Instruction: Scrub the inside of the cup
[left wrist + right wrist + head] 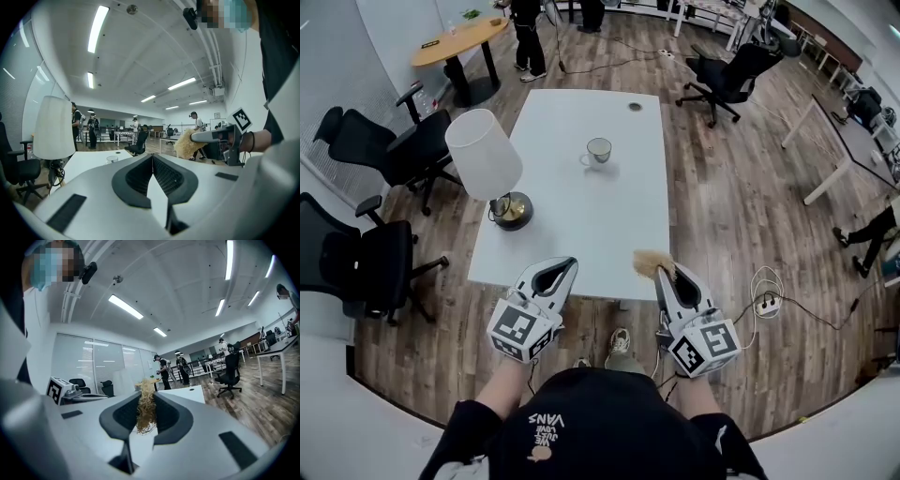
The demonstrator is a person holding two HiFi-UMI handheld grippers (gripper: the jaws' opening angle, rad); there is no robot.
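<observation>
White table (581,225) ahead — right tool (146,397) tight on scrubber (146,414)

A white rectangular counter (581,234) fills the middle of the head view, standing on a wood floor (722,187). A pale cup (599,149) sits upright in its upper middle, handle to the left. A white-shaded lamp (487,159) stands at the left edge. A small dark disc (636,107) lies near the top edge.

Black short-sleeved top (609,412) lower centre, pale print on it, light sneaker (620,341), white-shelled left gripper (565,266) and right gripper (662,274), black-and-white marker cubes (521,330)
</observation>
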